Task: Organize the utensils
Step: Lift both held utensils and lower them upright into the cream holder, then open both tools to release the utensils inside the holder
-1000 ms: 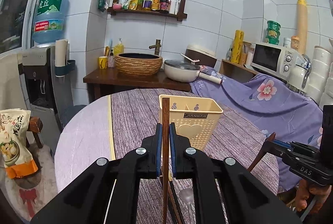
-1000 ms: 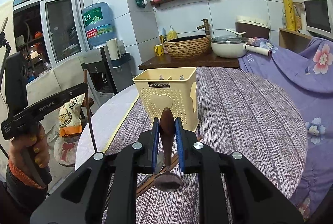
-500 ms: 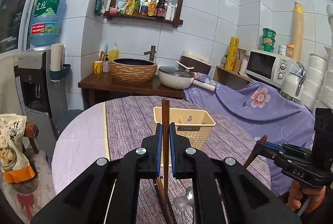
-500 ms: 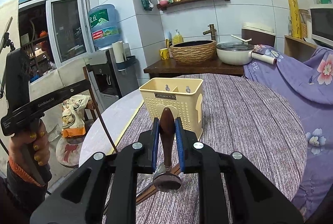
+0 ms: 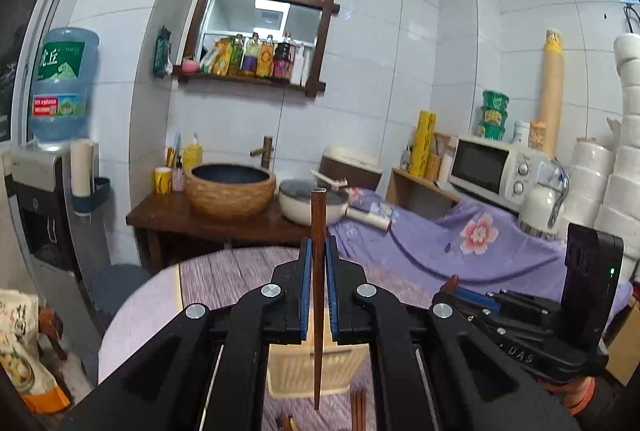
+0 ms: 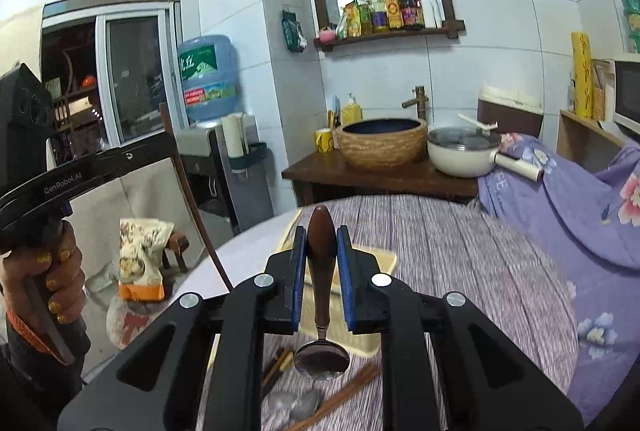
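You are holding a single dark wooden chopstick [image 5: 317,295] upright in your left gripper [image 5: 318,285], its blue pads clenched on the stick's upper part, so the top is standing clear above the fingertips and the thin end is hanging down in front of the cream utensil basket [image 5: 296,371]. Your right gripper [image 6: 321,271] is grasping a spoon [image 6: 321,311] by its brown wooden handle, the rounded handle end poking up between the pads and the steel bowl dangling below them, clear of the desk [image 6: 480,271].

The basket is standing on the striped purple cloth toward the near edge of the desk, directly beneath both grippers (in the right wrist view only its rim and part of its wall are showing behind the fingers). On the cloth in front of the basket, at the near edge, more chopsticks [image 6: 344,391] and two metal spoons [image 6: 294,405] are lying loose.

Readable writing: "GenRobot.AI" is showing on the side of your left gripper in the right wrist view, and "DAS" on the right gripper's body [image 5: 520,335] in the left wrist view. The water bottle [image 6: 206,79] is carrying a green label with Chinese characters.
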`<state>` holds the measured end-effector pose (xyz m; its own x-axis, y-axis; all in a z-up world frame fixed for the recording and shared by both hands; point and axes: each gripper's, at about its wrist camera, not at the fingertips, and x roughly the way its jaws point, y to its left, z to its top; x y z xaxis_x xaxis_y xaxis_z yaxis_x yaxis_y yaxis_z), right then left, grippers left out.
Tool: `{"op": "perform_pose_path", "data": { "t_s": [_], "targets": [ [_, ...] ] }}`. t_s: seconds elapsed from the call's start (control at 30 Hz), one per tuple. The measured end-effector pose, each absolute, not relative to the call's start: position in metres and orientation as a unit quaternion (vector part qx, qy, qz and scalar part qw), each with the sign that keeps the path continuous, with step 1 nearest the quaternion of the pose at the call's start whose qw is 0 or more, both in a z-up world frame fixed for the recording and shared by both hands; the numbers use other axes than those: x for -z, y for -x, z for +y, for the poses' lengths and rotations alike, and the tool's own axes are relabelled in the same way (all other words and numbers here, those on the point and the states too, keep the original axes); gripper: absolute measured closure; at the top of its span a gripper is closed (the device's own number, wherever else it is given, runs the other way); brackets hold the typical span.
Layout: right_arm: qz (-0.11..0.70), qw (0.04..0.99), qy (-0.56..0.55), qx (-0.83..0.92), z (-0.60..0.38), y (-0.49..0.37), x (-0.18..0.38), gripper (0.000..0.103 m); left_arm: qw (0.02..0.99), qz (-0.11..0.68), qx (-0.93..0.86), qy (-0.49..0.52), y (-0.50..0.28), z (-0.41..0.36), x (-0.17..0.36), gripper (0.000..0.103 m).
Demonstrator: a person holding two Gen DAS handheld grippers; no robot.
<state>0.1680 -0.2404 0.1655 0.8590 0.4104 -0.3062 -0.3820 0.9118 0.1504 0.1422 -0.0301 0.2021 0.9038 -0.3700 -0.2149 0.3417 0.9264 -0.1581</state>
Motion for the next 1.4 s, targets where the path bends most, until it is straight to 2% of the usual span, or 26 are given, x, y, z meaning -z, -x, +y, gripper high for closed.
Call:
{"op": "perform_pose_path", "data": {
  "t_s": [0.17,0.3,0.83,1.4],
  "targets": [
    [0.142,0.972,-0.04,-0.182,-0.233,-0.199,-0.197,0.087,0.977,0.11,0.163,0.081,-0.178,-0.033,-0.23,0.096],
    [0.139,0.976,-0.031,-0.164,-0.226,-0.222,-0.2,0.087,0.98,0.111,0.145,0.081,-0.199,-0.039,-0.227,0.096],
    [0.209,0.966,-0.043,-0.147,-0.217,-0.262,-0.107,0.087,0.972,0.191,0.122,0.064,-0.24,-0.05,-0.133,0.096],
    [0.245,0.958,-0.042,-0.14,-0.215,-0.271,-0.073,0.087,0.962,0.241,0.117,0.053,-0.258,-0.058,-0.088,0.096]
  ]
}}
